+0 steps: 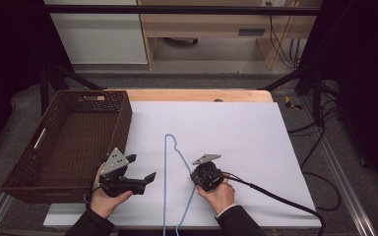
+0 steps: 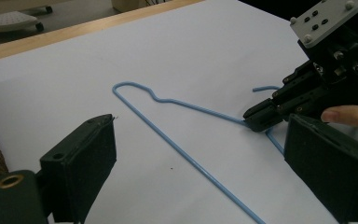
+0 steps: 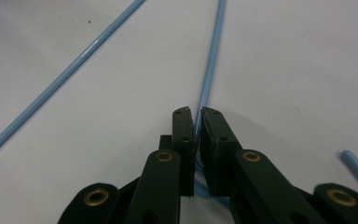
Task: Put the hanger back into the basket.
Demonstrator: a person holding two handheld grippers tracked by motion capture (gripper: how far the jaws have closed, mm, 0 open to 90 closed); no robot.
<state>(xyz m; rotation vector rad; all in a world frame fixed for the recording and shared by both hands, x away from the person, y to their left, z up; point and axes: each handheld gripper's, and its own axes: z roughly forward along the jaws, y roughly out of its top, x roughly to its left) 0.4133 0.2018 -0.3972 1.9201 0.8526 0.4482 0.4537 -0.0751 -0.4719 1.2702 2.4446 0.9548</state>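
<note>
A light-blue wire hanger (image 1: pixel 166 187) lies flat on the white sheet (image 1: pixel 236 132), hook end pointing away from me. My right gripper (image 1: pixel 195 178) is low on the sheet, shut on one sloping arm of the hanger (image 3: pixel 209 70); the wire runs out from between its pads (image 3: pixel 185 130). In the left gripper view that same gripper (image 2: pixel 257 119) pinches the hanger (image 2: pixel 186 158) near the bend. My left gripper (image 1: pixel 142 166) hovers left of the hanger, open, with nothing between its jaws. The wide gap of the left gripper (image 2: pixel 200 140) frames the wire.
A dark brown wicker basket (image 1: pixel 123 113) stands at the left, its right wall close behind my left hand. The wooden table edge (image 1: pixel 197 95) runs along the far side of the sheet. A black cable (image 1: pixel 275 196) trails right from my right gripper.
</note>
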